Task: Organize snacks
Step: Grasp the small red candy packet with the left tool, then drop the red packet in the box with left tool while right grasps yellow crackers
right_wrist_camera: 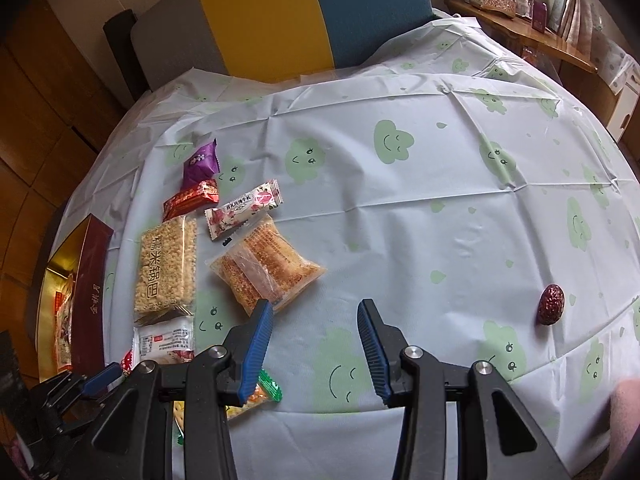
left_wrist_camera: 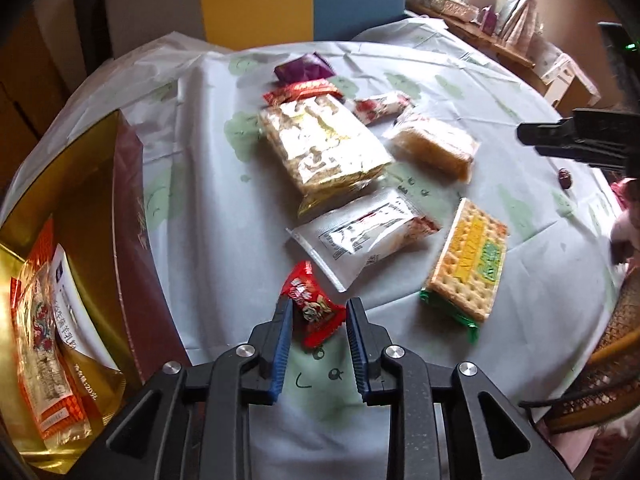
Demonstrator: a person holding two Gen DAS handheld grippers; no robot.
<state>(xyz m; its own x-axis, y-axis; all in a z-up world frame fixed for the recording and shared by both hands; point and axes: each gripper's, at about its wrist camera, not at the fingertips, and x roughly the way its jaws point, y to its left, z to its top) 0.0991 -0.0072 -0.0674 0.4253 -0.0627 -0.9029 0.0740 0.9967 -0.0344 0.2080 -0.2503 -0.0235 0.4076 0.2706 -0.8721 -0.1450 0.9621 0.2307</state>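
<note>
My left gripper [left_wrist_camera: 320,305] points down at the table, its blue pads closed on a small red snack packet [left_wrist_camera: 314,312] near the front edge. Beside it to the left stands a gold-lined box with a maroon wall [left_wrist_camera: 128,208]; several packets [left_wrist_camera: 44,340] lie inside. My right gripper [right_wrist_camera: 316,312] hangs open over bare tablecloth with nothing between its fingers. Loose snacks lie in a cluster: a rice-cracker pack [left_wrist_camera: 324,144], a white packet [left_wrist_camera: 360,236], a yellow-green cracker pack [left_wrist_camera: 468,260] and an orange cake pack [right_wrist_camera: 264,272].
Further back lie a purple packet [right_wrist_camera: 202,160], a red-gold packet [right_wrist_camera: 192,198] and a pink-white bar [right_wrist_camera: 244,208]. A red date [right_wrist_camera: 551,304] sits alone at the right. A yellow and blue chair back [right_wrist_camera: 304,12] stands behind the round table [right_wrist_camera: 400,220].
</note>
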